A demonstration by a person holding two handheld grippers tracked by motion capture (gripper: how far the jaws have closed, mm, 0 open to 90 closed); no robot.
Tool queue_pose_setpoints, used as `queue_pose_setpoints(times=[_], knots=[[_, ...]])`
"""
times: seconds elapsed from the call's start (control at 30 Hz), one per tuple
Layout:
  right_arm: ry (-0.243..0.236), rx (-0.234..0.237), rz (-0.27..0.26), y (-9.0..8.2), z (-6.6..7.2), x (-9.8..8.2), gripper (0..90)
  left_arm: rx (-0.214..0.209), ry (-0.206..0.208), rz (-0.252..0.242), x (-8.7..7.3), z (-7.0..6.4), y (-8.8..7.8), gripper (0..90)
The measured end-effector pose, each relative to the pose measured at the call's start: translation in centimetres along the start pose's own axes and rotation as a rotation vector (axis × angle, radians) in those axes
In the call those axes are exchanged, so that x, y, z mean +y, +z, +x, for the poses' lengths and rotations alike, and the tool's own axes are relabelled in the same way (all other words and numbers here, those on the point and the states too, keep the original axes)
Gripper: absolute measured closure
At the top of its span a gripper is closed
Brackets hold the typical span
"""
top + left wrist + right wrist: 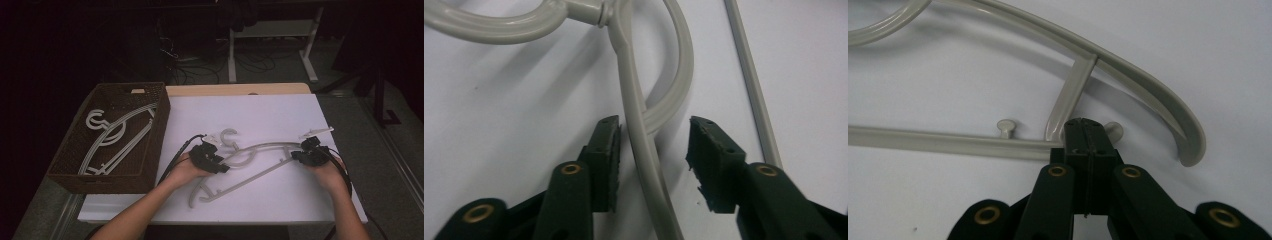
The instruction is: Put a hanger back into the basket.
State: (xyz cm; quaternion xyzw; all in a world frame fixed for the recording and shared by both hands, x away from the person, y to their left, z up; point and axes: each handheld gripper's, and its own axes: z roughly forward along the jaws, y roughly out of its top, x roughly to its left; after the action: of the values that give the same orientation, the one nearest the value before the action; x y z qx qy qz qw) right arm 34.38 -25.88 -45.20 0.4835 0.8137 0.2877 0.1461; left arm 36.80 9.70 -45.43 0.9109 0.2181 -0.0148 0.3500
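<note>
A grey plastic hanger (265, 146) lies flat on the white table (280, 112), its hook (230, 134) toward the far side. My left gripper (220, 165) sits at the hanger's left part, below the hook. In the left gripper view its jaws (654, 150) straddle the hanger's arm (631, 90); one pad is close beside the arm and the other stands well off it. My right gripper (305, 150) is at the hanger's right end. In the right gripper view it (1087, 125) is shut, with its tips over the lower bar (948, 142) where the short strut (1073, 90) joins it; nothing shows between the pads.
A brown woven basket (161, 125) stands at the table's left with other grey hangers (112, 135) inside. A small pale piece (316, 132) lies just beyond my right gripper. Desk legs and cables fill the dark floor behind the table.
</note>
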Motion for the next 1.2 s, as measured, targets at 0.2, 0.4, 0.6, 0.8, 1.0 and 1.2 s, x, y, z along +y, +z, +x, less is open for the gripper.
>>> queue_pose_setpoints(times=[0.2, 0.4, 0.6, 0.8, 1.0, 1.2], knots=[[-0.003, 0.001, 0.001, 0.0, 0.0, 0.0, 89.3, 0.029, 0.013, 0.004, 0.1, -0.3, 0.2, 65.6], [-0.008, -0.002, 0.003, 0.0, 0.0, 0.0, 89.4, 0.059, 0.019, 0.008, 0.1, -0.4, 0.1, 75.3], [-0.017, -0.004, -0.001, -0.2, 0.2, 0.0, 89.3, 0.096, -0.012, 0.013, 0.2, -0.8, 0.1, 77.1], [-0.036, 0.033, -0.016, -0.4, 0.8, 0.2, 84.7, 0.179, -0.032, -0.011, 0.2, -0.6, -0.4, 80.9], [-0.027, 0.112, -0.087, -1.9, 1.6, 0.7, 72.8, 0.212, -0.039, -0.045, 0.3, -0.4, -1.4, 81.5], [-0.018, 0.134, -0.146, -2.8, 2.2, 0.7, 49.5, 0.227, -0.065, -0.089, 0.7, 0.2, -3.4, 81.6]])
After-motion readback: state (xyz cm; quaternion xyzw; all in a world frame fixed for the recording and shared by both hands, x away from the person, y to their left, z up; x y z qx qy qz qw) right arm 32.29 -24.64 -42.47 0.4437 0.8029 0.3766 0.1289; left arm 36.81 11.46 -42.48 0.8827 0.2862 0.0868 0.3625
